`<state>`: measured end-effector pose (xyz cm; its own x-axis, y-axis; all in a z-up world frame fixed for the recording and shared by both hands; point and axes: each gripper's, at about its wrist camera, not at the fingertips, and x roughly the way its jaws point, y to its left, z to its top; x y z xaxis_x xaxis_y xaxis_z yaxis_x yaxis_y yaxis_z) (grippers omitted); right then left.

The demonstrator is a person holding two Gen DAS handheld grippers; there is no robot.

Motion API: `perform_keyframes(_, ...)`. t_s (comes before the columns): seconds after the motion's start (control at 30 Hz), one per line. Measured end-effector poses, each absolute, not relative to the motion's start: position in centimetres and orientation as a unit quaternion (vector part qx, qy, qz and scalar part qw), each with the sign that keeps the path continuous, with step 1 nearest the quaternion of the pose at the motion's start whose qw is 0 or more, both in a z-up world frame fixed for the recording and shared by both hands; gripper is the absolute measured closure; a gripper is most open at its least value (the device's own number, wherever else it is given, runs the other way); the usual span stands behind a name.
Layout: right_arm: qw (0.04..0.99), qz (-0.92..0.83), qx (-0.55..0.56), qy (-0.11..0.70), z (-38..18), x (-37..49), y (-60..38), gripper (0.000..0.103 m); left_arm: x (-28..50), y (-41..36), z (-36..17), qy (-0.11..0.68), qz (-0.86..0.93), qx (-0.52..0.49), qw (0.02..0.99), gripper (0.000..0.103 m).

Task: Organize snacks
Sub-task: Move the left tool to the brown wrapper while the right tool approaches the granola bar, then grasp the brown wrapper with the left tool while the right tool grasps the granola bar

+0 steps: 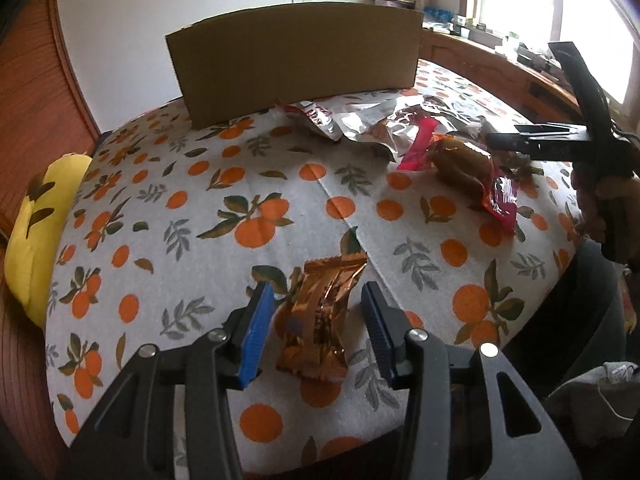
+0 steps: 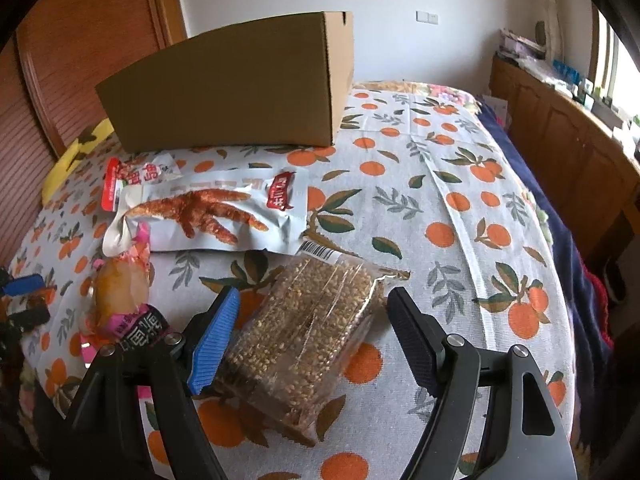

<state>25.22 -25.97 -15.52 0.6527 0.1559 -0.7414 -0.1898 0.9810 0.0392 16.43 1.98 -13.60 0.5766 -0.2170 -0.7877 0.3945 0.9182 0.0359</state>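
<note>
In the left wrist view, my left gripper (image 1: 318,304) is open, its fingers on either side of a copper-foil snack packet (image 1: 322,316) lying on the orange-print cloth. In the right wrist view, my right gripper (image 2: 314,320) is open around a clear bag of grain bars (image 2: 308,328) on the cloth. A white chicken-feet bag (image 2: 212,212) and a wrapped sausage-like snack (image 2: 120,292) lie to the left. A cardboard box (image 2: 240,88) stands at the back; it also shows in the left wrist view (image 1: 296,68). The right gripper shows at the right (image 1: 532,140).
The table (image 1: 160,200) has an orange-print cloth. A yellow cushion (image 1: 40,232) lies at its left edge. A wooden cupboard (image 2: 560,144) with clutter runs along the right under a window. A dark blue blanket (image 2: 560,220) lies beside the table's right edge.
</note>
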Motion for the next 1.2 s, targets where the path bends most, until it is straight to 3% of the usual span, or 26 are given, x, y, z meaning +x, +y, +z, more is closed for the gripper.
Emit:
perform_keyframes(0.3, 0.916, 0.051, -0.110, 0.383, -15.7, 24.6, -23.5, 0.026, 15.7, 2.6, -13.7, 0.420, -0.158, 0.086, 0.889, 0.059)
perform_keyframes(0.4, 0.917, 0.044, -0.121, 0.379, -15.6, 24.4, -23.2, 0.026, 15.6, 2.7, -13.7, 0.419, -0.159, 0.079, 0.891, 0.076)
perform_keyframes(0.63, 0.914, 0.047, -0.069, 0.397, -15.7, 24.8, -24.7, 0.026, 15.1, 2.2, -13.4, 0.410, -0.169, 0.078, 0.893, 0.083)
perform_keyframes(0.7, 0.912, 0.056, -0.048, 0.404, -15.8, 24.8, -25.0, 0.029, 15.0, 2.0, -13.1, 0.407, -0.172, 0.078, 0.894, 0.083)
perform_keyframes(0.83, 0.913, 0.062, -0.044, 0.400, -15.4, 24.0, -24.8, 0.045, 14.7, 1.6, -12.5, 0.400, -0.178, 0.079, 0.896, 0.084)
perform_keyframes(1.2, 0.914, 0.081, -0.015, 0.397, -14.8, 22.3, -25.8, 0.055, 14.9, 0.7, -11.2, 0.388, -0.197, 0.052, 0.899, 0.083)
